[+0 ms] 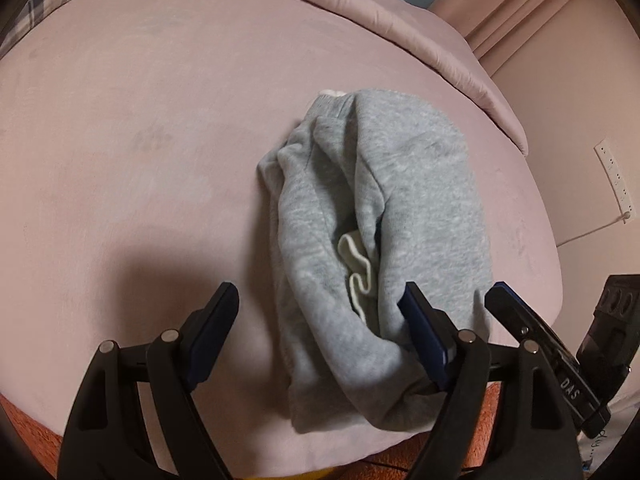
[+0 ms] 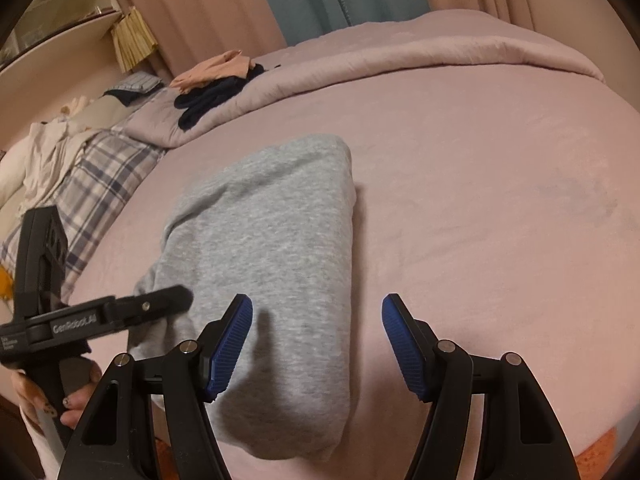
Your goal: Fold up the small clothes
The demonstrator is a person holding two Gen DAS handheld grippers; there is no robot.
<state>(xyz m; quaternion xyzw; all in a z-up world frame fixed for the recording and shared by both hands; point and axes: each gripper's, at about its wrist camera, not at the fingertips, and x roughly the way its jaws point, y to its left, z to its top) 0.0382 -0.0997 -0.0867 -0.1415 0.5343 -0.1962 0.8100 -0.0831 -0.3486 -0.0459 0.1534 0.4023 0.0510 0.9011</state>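
The grey sweatpants (image 1: 372, 216) sit folded into a chunky bundle on the pink bedsheet (image 1: 140, 140), close to the near edge of the bed. From the left wrist view the open side of the fold faces the camera, so you get the layers plus a bit of cream lining (image 1: 356, 268) peeking out of the middle, and the elastic waistband at the far end. From the right wrist view it's just a smooth grey slab (image 2: 272, 232) with a neat far corner.

Left gripper (image 1: 320, 300): jaws wide apart, nothing clamped. Its right finger (image 1: 420, 320) is right up against the near end of the bundle and its left finger (image 1: 216, 316) is out over bare sheet, so part of the fabric lies between them, but the pads aren't squeezing it.

Right gripper (image 2: 318, 316): also spread open and holding nothing. Its left pad hangs over the near part of the grey cloth, the right pad over the sheet just beside it. You can see this one poking in at the right edge of the left view too.

Further out: a pink comforter (image 2: 400, 52) bunched along the far side of the bed, a dark garment (image 2: 208, 104) and a peach one (image 2: 212, 70) piled on it, a plaid pillow (image 2: 100, 184) off to the left, and curtains behind. A hand (image 2: 76, 400) grips the left tool's handle.
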